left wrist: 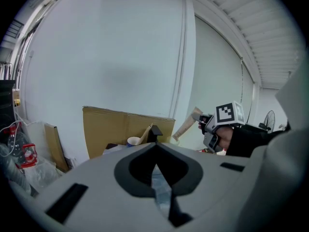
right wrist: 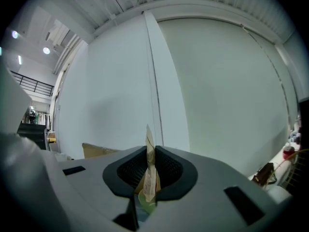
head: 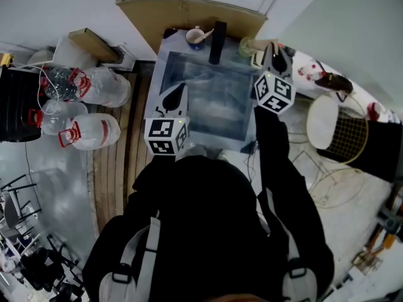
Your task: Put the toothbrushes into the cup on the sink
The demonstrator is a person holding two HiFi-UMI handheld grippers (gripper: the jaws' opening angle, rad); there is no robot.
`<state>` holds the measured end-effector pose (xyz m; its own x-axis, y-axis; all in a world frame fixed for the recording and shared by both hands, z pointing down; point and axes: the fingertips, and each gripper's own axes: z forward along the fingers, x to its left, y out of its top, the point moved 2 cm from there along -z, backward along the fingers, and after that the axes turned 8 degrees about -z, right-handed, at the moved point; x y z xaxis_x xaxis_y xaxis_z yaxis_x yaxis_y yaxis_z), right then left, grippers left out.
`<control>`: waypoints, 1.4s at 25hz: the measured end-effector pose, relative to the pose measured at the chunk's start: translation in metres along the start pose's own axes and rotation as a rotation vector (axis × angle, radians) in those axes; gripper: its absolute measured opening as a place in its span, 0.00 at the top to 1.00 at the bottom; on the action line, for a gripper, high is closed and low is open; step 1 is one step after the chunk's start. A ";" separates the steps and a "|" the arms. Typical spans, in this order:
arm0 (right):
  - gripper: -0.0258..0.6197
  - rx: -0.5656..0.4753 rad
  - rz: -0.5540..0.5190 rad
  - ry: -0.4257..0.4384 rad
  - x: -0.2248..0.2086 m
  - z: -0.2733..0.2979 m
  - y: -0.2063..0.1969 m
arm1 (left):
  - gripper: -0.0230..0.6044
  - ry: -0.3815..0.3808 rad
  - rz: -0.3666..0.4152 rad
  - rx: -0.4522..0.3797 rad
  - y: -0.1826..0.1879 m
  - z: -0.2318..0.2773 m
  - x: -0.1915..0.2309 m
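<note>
Paper-wrapped toothbrush (right wrist: 147, 151) pinched in the right hand-held gripper (head: 276, 50), likely bound for the cup (head: 195, 38) at twelve o'clock of the sink (head: 214, 106); left hand-held gripper (head: 178, 93) clenched, empty.

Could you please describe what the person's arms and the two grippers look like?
Both the left gripper and the right gripper have light grey bodies with black, pointed jaws, and each carries a cube printed with black-and-white square markers. The right gripper's pads are ribbed. The person's sleeves are black, with grey straps over the shoulders.
</note>
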<state>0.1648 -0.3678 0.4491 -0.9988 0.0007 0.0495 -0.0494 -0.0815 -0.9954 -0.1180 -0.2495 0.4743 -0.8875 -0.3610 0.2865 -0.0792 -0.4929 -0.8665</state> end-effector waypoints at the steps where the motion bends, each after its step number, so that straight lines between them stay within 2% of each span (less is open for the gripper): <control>1: 0.90 0.014 0.002 0.001 0.000 0.005 -0.006 | 0.96 0.000 0.000 0.001 0.000 -0.001 0.000; 9: 0.90 0.118 0.046 0.003 -0.003 0.030 -0.049 | 0.96 -0.019 0.007 0.005 -0.006 -0.004 -0.003; 16: 0.90 0.166 0.075 0.005 -0.004 0.039 -0.064 | 0.96 -0.011 0.002 0.024 -0.011 -0.003 -0.001; 20: 0.89 0.212 0.083 0.033 0.000 0.042 -0.077 | 0.96 -0.010 -0.003 0.026 -0.011 -0.002 -0.001; 21: 0.87 0.225 0.092 0.045 0.001 0.043 -0.081 | 0.96 -0.010 -0.004 0.026 -0.011 -0.002 -0.001; 22: 0.80 0.232 0.100 0.056 0.002 0.043 -0.083 | 0.96 -0.011 -0.005 0.026 -0.012 -0.001 -0.002; 24: 0.71 0.237 0.101 0.071 0.002 0.043 -0.084 | 0.96 -0.012 -0.006 0.027 -0.013 -0.001 -0.003; 26: 0.68 0.233 0.095 0.080 0.002 0.041 -0.079 | 0.96 -0.014 -0.005 0.029 -0.014 -0.001 -0.005; 35: 0.67 0.156 0.083 0.125 -0.001 0.014 -0.044 | 0.96 -0.041 0.000 0.016 -0.016 -0.004 -0.021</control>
<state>0.1676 -0.3782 0.4944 -0.9925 0.1106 -0.0523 0.0244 -0.2400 -0.9705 -0.1000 -0.2314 0.4803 -0.8683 -0.3928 0.3030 -0.0712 -0.5057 -0.8597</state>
